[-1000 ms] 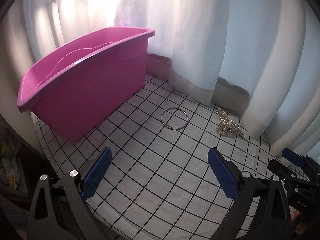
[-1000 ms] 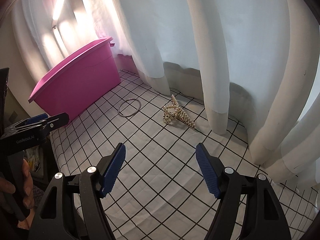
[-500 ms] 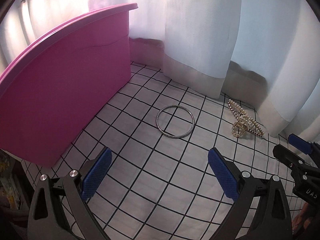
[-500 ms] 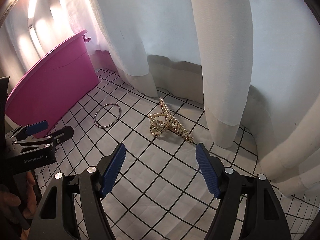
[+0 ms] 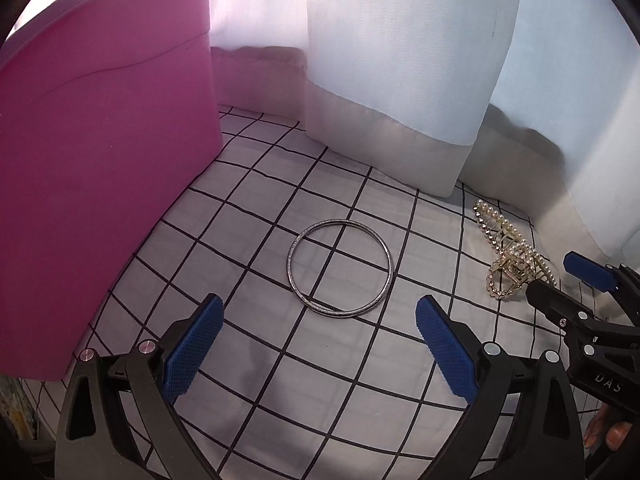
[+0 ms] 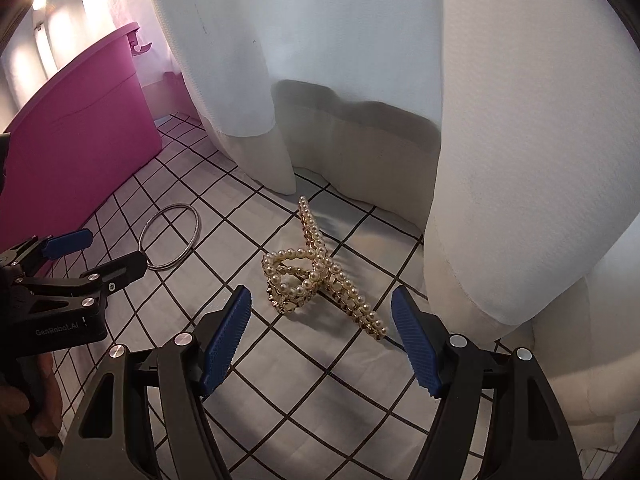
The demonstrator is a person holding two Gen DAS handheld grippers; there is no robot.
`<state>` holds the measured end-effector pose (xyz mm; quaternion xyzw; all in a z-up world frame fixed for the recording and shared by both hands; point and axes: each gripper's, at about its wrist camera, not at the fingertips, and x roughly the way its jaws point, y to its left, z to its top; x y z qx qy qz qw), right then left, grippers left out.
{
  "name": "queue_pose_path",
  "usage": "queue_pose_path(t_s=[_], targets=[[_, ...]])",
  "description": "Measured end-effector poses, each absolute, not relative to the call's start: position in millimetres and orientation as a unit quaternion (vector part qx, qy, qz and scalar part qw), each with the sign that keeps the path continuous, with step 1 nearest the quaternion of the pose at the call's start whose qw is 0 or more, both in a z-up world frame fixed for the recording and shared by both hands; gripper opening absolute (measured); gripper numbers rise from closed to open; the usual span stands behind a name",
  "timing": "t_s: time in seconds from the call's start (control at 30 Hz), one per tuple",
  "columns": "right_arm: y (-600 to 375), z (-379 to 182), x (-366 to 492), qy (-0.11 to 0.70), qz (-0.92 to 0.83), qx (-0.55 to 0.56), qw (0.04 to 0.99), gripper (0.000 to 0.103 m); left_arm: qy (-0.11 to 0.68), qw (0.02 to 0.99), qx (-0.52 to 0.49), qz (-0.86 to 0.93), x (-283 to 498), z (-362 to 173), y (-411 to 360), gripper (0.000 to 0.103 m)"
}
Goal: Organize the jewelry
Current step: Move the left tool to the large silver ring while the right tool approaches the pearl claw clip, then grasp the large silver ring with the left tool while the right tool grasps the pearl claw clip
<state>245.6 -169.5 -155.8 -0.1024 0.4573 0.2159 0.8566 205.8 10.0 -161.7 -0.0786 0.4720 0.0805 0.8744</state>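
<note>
A thin silver bangle point(image 5: 290, 266) lies flat on the checked cloth, just beyond and between the blue pads of my left gripper point(image 5: 319, 303), which is open and holds nothing. A gold hair claw set with pearls point(image 6: 316, 280) lies on its side just ahead of my right gripper point(image 6: 322, 294), whose jaws stand open around empty air. The claw point(image 5: 512, 260) also shows at the right of the left wrist view, with the right gripper's tips point(image 5: 576, 286) beside it. The bangle point(image 6: 146, 232) shows small in the right wrist view, behind the left gripper point(image 6: 94, 254).
A tall pink plastic bin point(image 5: 100, 140) stands on the cloth at the left, close to the bangle. White curtains point(image 5: 400, 60) hang down onto the cloth right behind both items. The black-and-white checked cloth point(image 5: 320, 380) covers the surface.
Both grippers have sunk and come forward toward the cloth. The bangle and the claw now sit much closer to the pads. The bin's inside has gone out of view.
</note>
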Motion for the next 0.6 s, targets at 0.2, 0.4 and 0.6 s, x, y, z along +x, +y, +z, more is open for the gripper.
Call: queue_pose_path(t_s=[0.2, 0.4, 0.6], targets=[[-164, -162, 252, 0.453, 0.221, -0.101, 0.858, 0.069, 0.476, 0.873, -0.082, 0.071, 223, -169, 12, 0.095], [-158, -169, 259, 0.455, 0.219, -0.103, 0.857, 0.070, 0.483, 0.870, -0.071, 0.068, 236, -179, 9, 0.095], [-158, -174, 265, 0.459, 0.219, -0.102, 0.855, 0.069, 0.499, 0.859, -0.081, 0.075, 247, -191, 14, 0.095]])
